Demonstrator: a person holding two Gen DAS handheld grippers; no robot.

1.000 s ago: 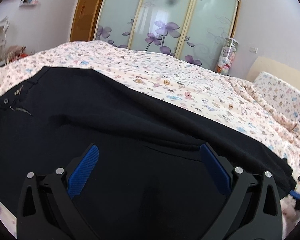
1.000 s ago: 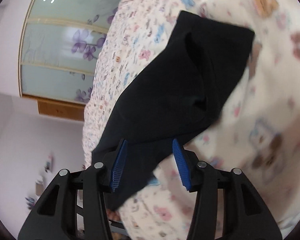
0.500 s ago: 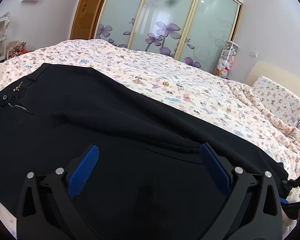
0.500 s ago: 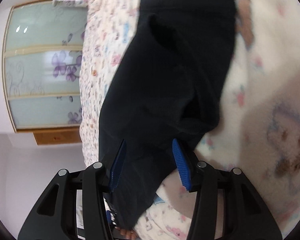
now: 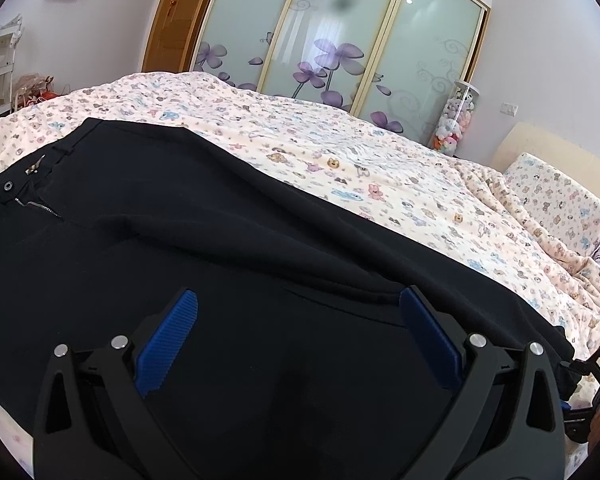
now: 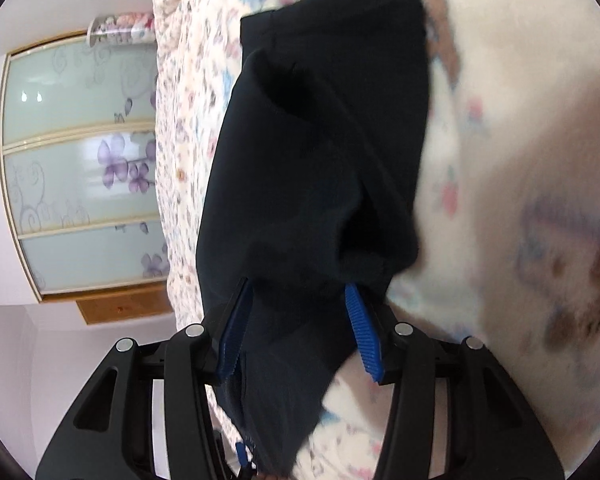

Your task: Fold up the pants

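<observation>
Pants (image 5: 228,240), black, lie spread across the bed (image 5: 380,168), waistband with zipper (image 5: 36,206) toward the left edge of the left view. The left hand-held gripper (image 5: 298,334) hovers over the dark cloth with its blue pads wide apart, grasping nothing. In the right view the right hand-held gripper (image 6: 296,320) has a bunch of pant-leg cloth running between its blue pads; the gap is partly closed, but whether the pads actually pinch the fabric is hidden by the folds. The bedding there is blurred. A flowered wardrobe (image 5: 340,32) stands behind.
</observation>
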